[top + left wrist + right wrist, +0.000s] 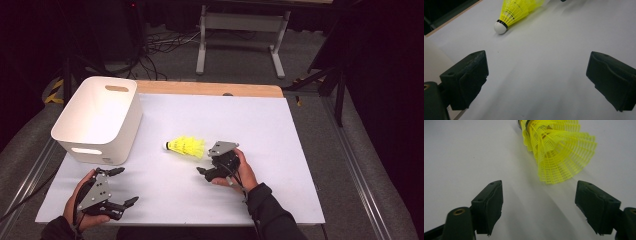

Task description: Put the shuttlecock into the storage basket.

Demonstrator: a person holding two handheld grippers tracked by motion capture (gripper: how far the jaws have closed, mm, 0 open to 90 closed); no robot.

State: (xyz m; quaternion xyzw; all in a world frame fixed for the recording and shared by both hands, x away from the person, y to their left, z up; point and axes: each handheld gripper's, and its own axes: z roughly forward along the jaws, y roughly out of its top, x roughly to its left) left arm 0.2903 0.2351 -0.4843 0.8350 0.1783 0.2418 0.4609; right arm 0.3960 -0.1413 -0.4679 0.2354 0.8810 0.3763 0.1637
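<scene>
A yellow shuttlecock [186,146] with a white cork tip lies on its side in the middle of the white table top, its cork pointing left. My right gripper [205,162] is just right of its skirt and stands open. In the right gripper view the mesh skirt [559,152] lies just ahead of the gripper [539,205], with nothing between the jaws. My left gripper [126,186] rests open near the front left edge. In its own view the gripper [536,80] holds nothing, and the shuttlecock [514,12] lies farther off.
A white plastic bin [122,135] with handle slots stands at the back left of the table, close to my left gripper. A wooden strip [210,89] runs along the far edge of the white table top [240,120]. Beyond it are a floor with cables and a metal stand.
</scene>
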